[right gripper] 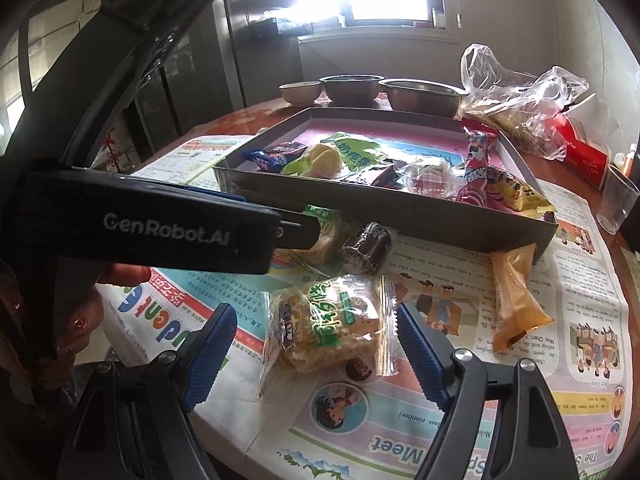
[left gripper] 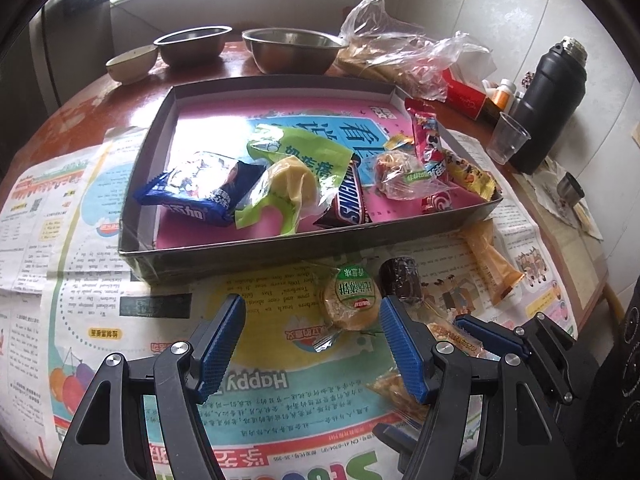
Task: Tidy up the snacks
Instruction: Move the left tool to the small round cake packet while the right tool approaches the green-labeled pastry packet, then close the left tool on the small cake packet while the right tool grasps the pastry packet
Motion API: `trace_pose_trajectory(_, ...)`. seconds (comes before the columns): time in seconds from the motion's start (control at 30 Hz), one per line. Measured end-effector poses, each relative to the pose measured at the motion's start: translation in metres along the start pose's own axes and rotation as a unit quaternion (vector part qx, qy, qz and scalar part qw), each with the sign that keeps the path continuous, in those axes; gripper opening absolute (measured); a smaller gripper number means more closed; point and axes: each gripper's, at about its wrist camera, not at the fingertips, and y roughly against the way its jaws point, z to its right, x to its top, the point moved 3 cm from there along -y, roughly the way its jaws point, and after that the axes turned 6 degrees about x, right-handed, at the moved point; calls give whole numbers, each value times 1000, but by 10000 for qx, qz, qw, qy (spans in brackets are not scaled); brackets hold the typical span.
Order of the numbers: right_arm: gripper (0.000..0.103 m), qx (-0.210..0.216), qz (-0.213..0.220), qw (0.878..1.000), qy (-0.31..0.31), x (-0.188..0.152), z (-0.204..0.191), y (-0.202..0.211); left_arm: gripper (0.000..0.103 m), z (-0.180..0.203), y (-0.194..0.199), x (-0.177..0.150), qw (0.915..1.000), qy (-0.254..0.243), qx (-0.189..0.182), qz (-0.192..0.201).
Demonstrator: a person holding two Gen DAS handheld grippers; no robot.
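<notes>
A shallow dark box [left gripper: 280,246] with a pink lining holds several snacks: a blue Oreo pack [left gripper: 200,190], a green bag [left gripper: 296,160] and a Snickers bar [left gripper: 348,200]. In front of it on the newspaper lie a round green-labelled cake [left gripper: 352,300], a dark wrapped roll [left gripper: 402,278] and an orange packet [left gripper: 492,264]. My left gripper [left gripper: 312,320] is open, its fingers on either side of the round cake. My right gripper [right gripper: 316,340] is open around a rice-crisp pack [right gripper: 328,324]. The left gripper's body [right gripper: 160,228] crosses the right wrist view.
The box [right gripper: 400,212] sits on a newspaper-covered round table. Behind it stand a ceramic bowl [left gripper: 132,62], two steel bowls [left gripper: 192,44], and a crumpled plastic bag [left gripper: 404,52]. To the right are a red carton [left gripper: 464,96], a clear cup [left gripper: 508,138] and a black thermos [left gripper: 552,96].
</notes>
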Motion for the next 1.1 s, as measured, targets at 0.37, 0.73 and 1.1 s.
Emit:
trace_pose_trajectory(0.37,80,-181,-16,9998,125,-3,4,-8,72,4,-11,4,9999,38,-65,-78)
trace_pose_trajectory(0.73,80,-532,18,9983,254,-4,16,-8,75,3,-17,4,9997,94,-215,-99)
trace_pose_trajectory(1.1,64,-451,113,9986,247,-4,19,-5,70,12,-20,4,9997,14,-237,-38)
